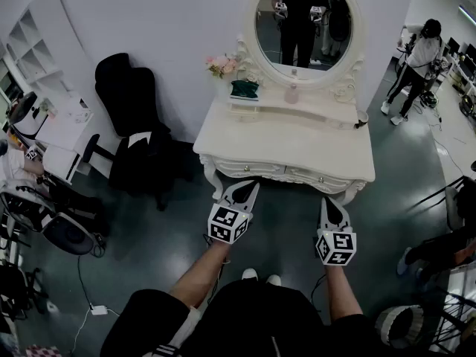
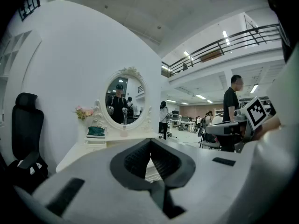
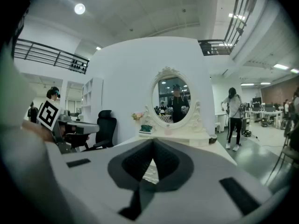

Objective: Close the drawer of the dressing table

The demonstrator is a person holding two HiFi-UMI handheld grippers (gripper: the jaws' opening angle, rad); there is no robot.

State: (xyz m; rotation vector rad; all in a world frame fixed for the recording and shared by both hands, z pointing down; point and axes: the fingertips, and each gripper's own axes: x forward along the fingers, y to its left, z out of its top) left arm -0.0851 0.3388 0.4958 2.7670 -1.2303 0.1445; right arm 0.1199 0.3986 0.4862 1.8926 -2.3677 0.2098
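Note:
The white dressing table (image 1: 297, 143) with an oval mirror (image 1: 305, 21) stands against the wall ahead of me. Its two drawer fronts (image 1: 251, 169) run along the front edge and look flush with the table; I see none standing out. My left gripper (image 1: 249, 185) hangs just short of the left drawer front, jaws shut and empty. My right gripper (image 1: 329, 200) is a little further back, before the right drawer front (image 1: 318, 176), also shut with nothing in it. In the left gripper view the left gripper (image 2: 150, 142) points at the table (image 2: 112, 141). The right gripper (image 3: 153, 142) points at it too.
A black office chair (image 1: 134, 117) stands left of the table. On the table's raised shelf are a green item (image 1: 244, 89), a pink bottle (image 1: 292, 94) and flowers (image 1: 222, 65). A person (image 1: 415, 62) stands at the back right. A round basket (image 1: 400, 326) sits on the floor near my right.

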